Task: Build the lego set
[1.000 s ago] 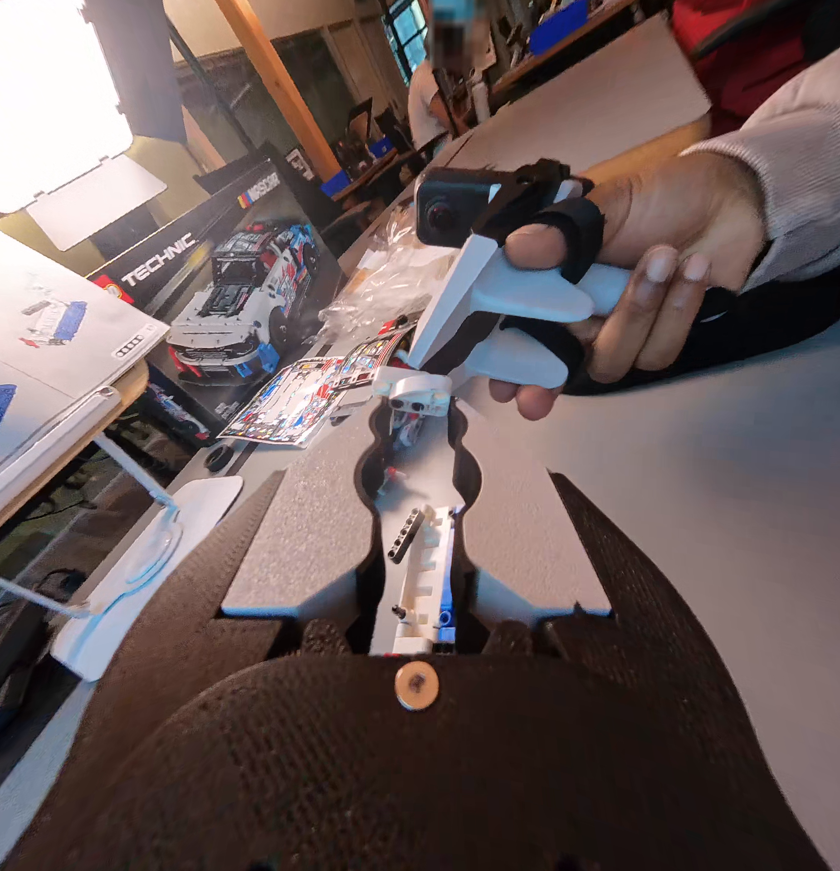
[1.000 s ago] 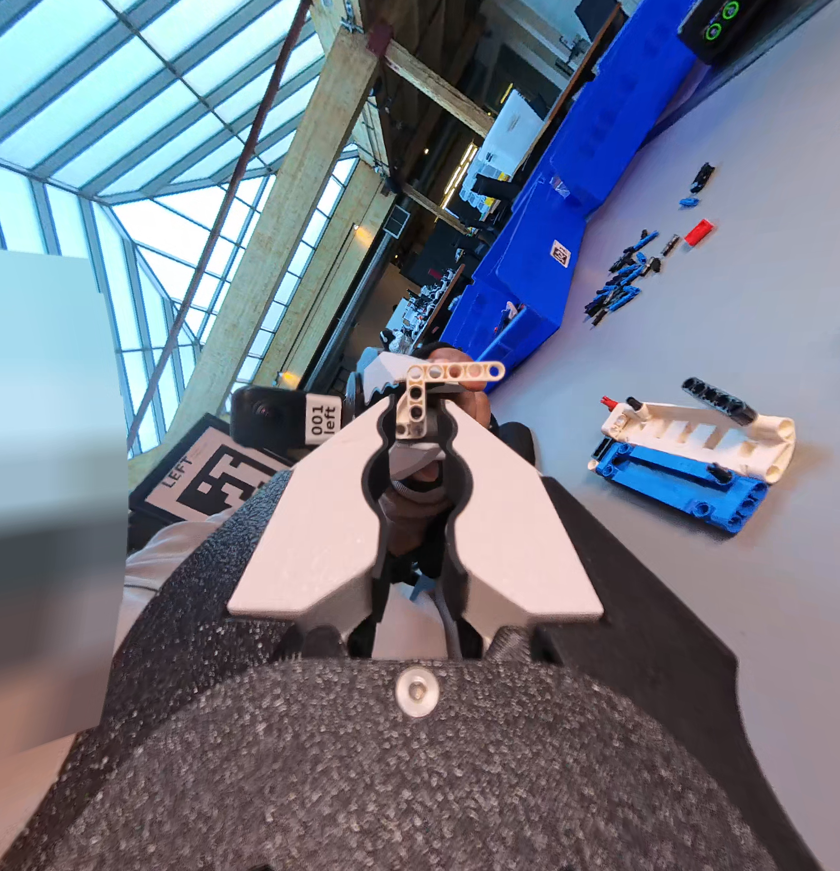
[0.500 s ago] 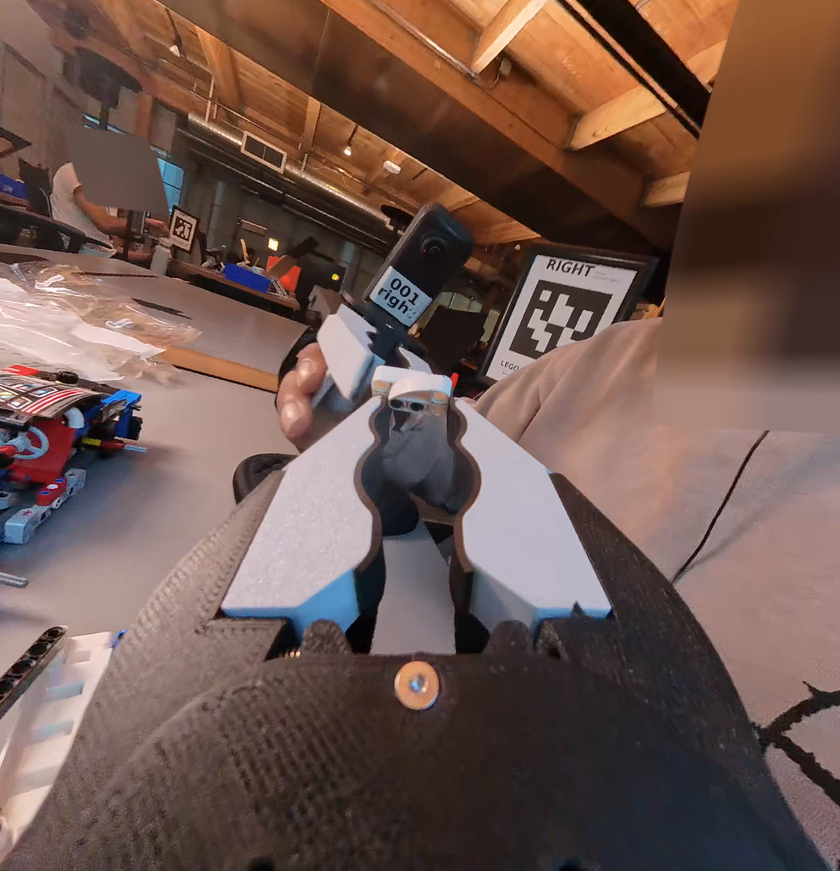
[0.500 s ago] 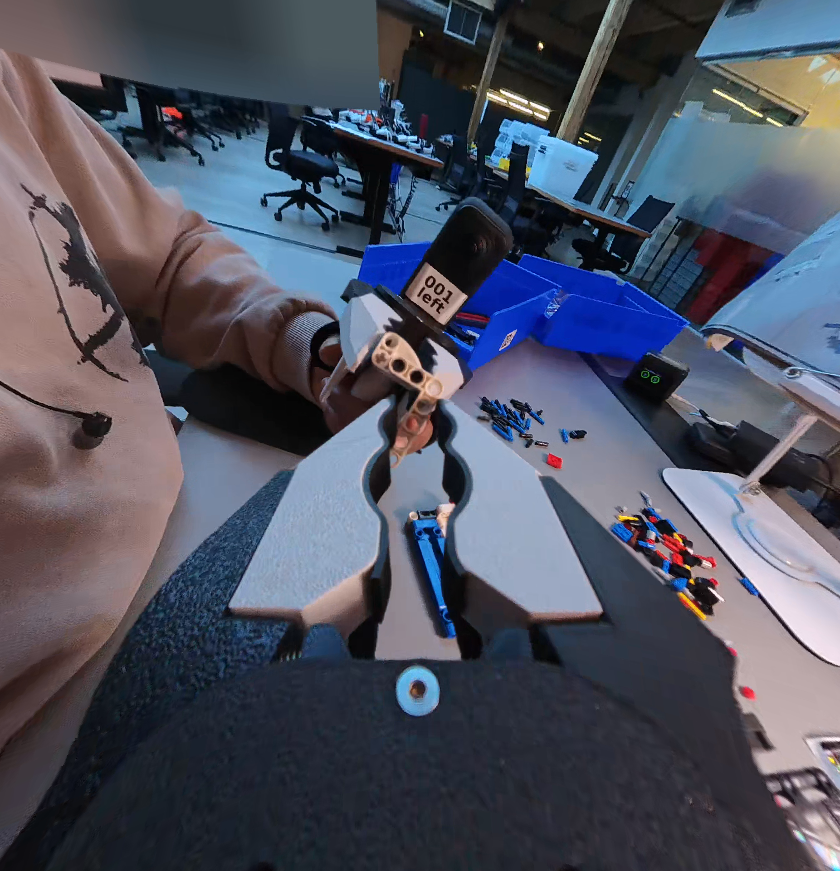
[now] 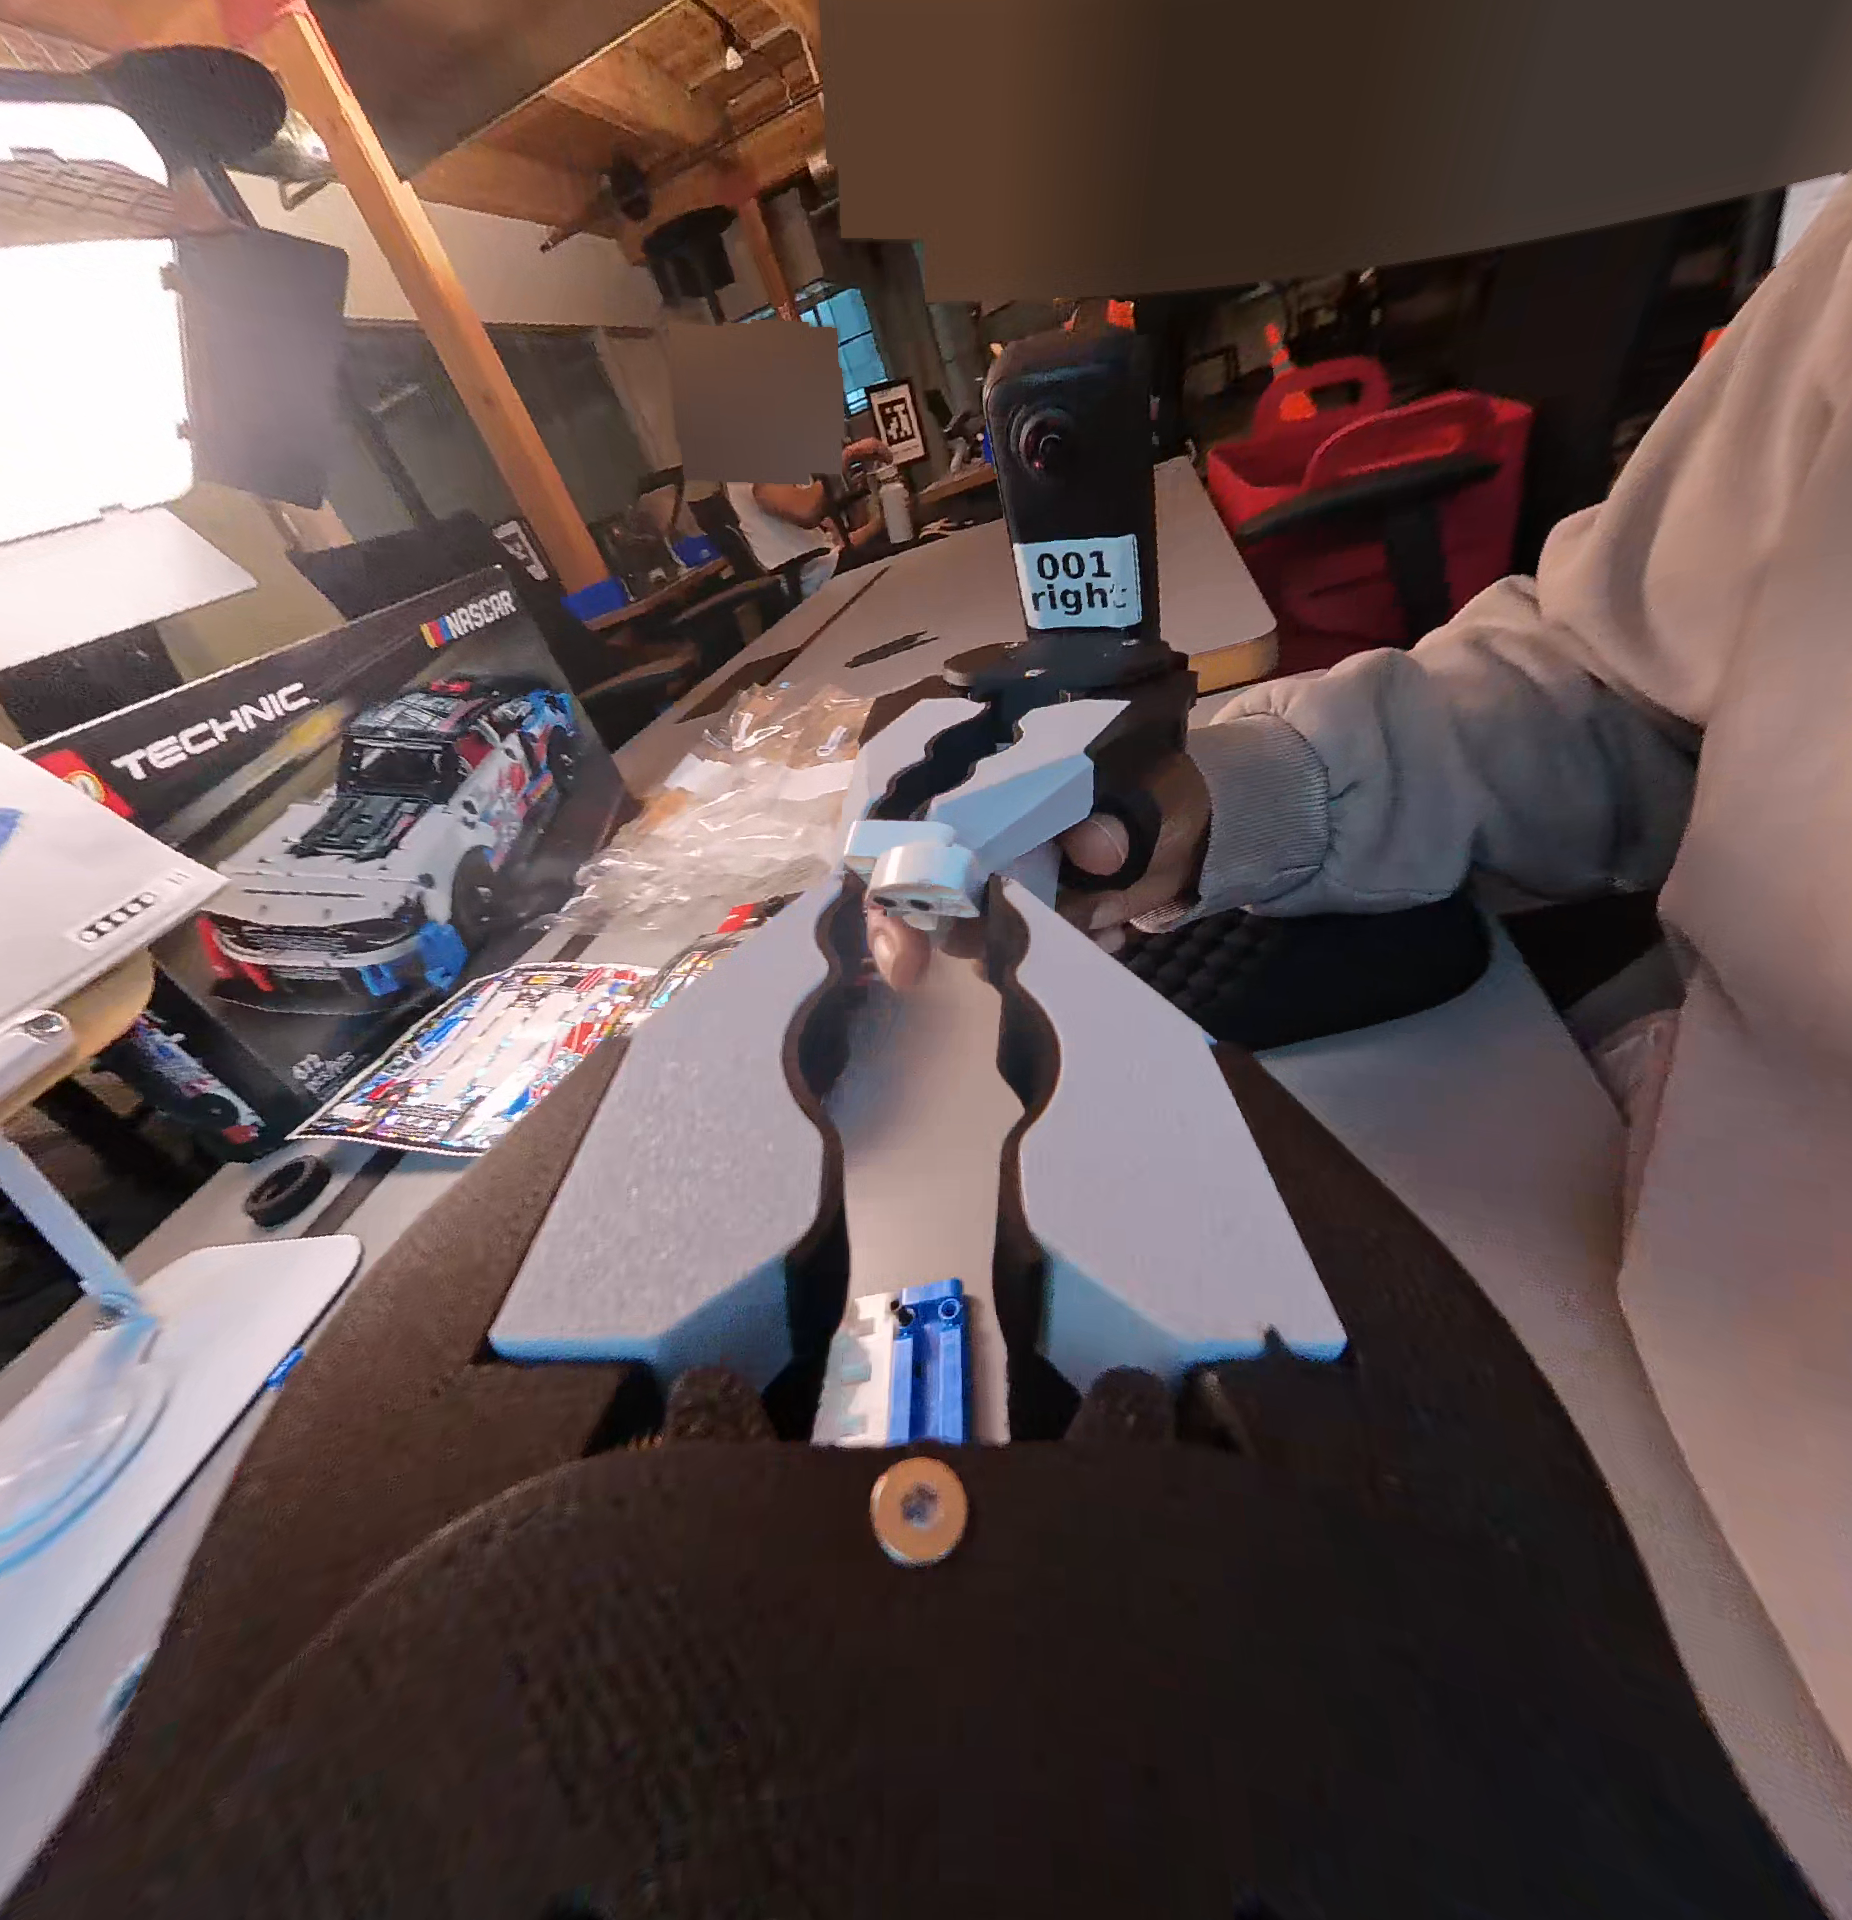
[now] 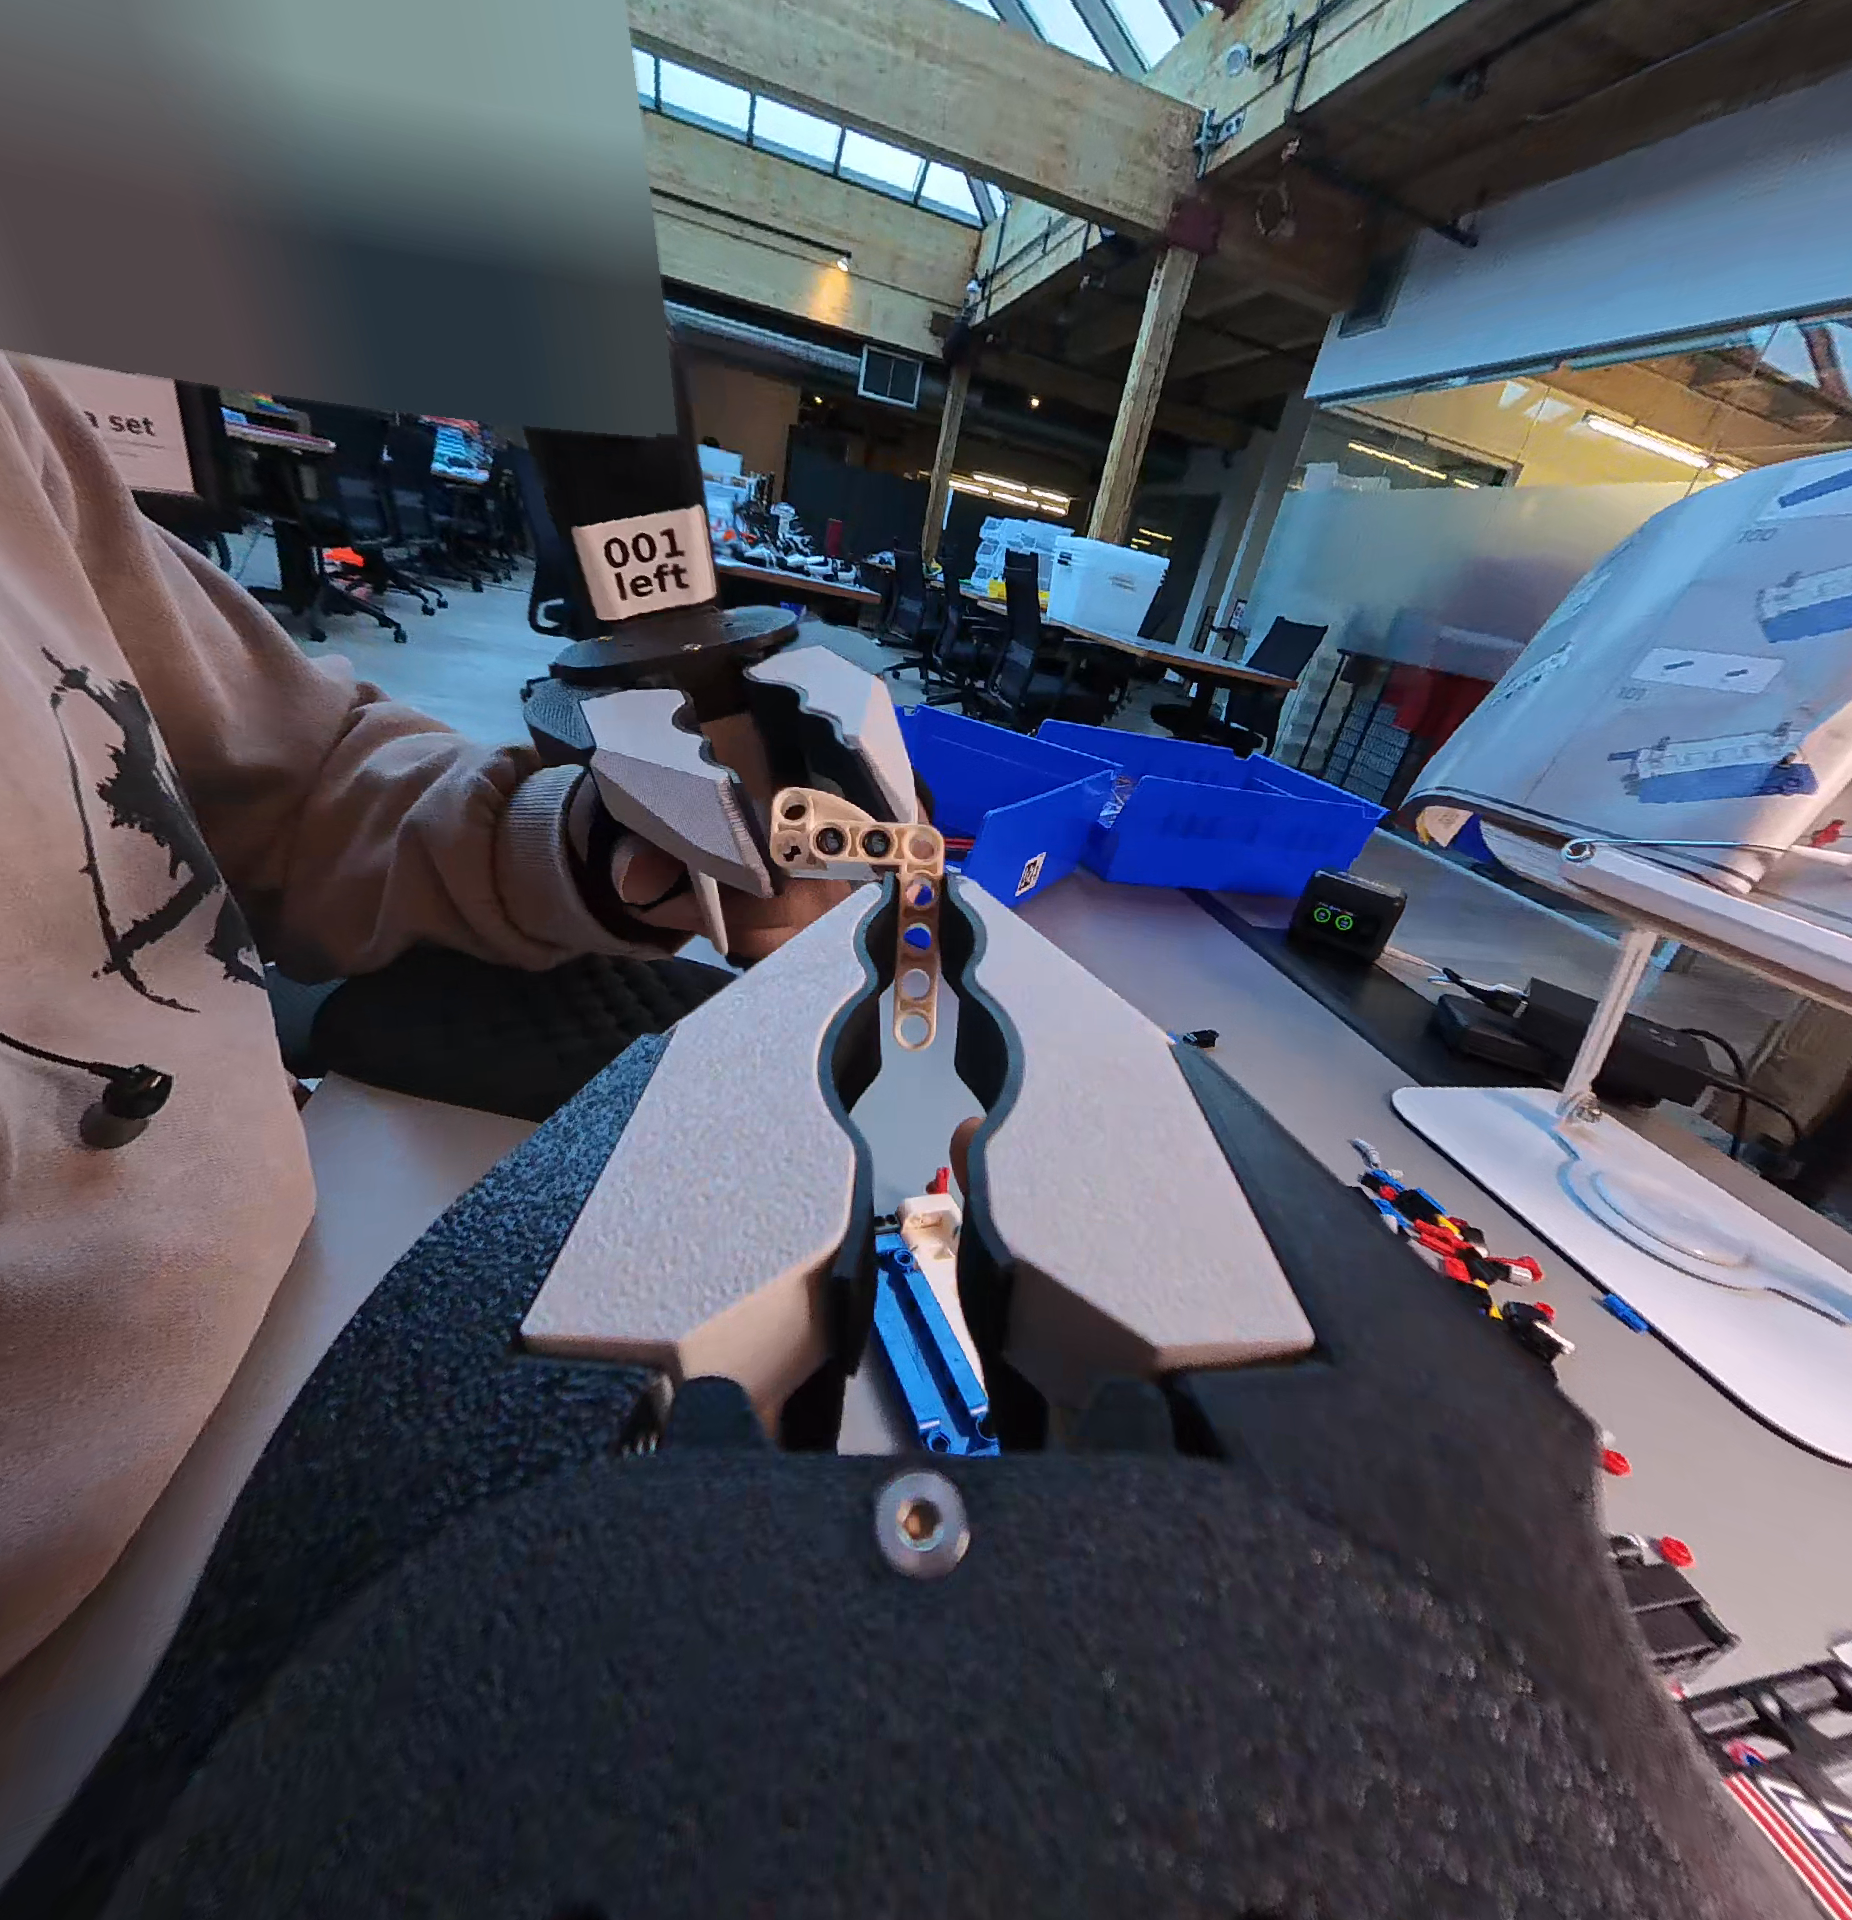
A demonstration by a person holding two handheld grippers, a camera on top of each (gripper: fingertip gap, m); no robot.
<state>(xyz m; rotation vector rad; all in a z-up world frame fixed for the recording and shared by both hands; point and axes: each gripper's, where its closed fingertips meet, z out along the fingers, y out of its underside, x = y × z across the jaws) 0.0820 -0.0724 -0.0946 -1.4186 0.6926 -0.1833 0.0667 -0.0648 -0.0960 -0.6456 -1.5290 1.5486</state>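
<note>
A white L-shaped lego piece (image 6: pixel 854 836) hangs in the air between both grippers, above the table. My left gripper (image 5: pixel 920 902) is shut on its thick short end (image 5: pixel 917 883); it also shows in the right wrist view (image 6: pixel 828 831), clamping that end. My right gripper (image 6: pixel 917 888) is shut on the thin holed arm (image 6: pixel 914 977), which runs down between its fingers. The right gripper also shows in the left wrist view (image 5: pixel 906 831), meeting my left one tip to tip. A blue and white sub-assembly (image 6: pixel 927 1330) lies on the table below, also in the left wrist view (image 5: pixel 927 1361).
The set's box (image 5: pixel 382 831), a sticker sheet (image 5: pixel 486 1049), clear bags (image 5: pixel 735 821) and a black tyre (image 5: pixel 288 1190) lie to the left. Blue bins (image 6: pixel 1161 821), the instruction booklet on its stand (image 6: pixel 1680 675) and loose pins (image 6: pixel 1452 1257) are to the right.
Both grippers have swung round while staying tip to tip. My right gripper's fingers have closed in on the piece's thin arm. My left gripper has kept its hold on the thick end.
</note>
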